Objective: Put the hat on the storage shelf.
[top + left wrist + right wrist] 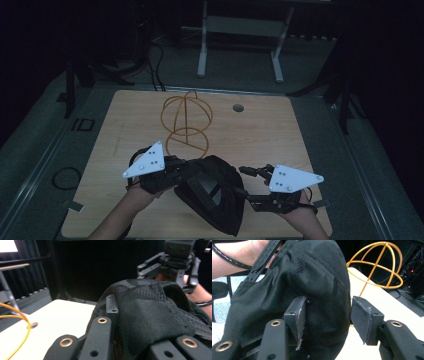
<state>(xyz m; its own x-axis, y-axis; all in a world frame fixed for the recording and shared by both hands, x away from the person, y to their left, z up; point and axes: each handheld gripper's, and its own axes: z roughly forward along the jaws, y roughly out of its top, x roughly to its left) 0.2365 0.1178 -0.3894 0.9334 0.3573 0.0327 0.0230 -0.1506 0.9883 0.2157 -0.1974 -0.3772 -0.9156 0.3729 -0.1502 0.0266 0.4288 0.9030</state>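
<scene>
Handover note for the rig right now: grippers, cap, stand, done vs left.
Left gripper: shut on the black cap, holding its edge.
Right gripper: jaws apart either side of the cap's mesh, no pinch evident.
Cap: held above the table near the front edge, between both grippers.
Gold wire stand: upright behind, bare.
Done: cap picked up.
Left: probably seat it on the stand.
</scene>
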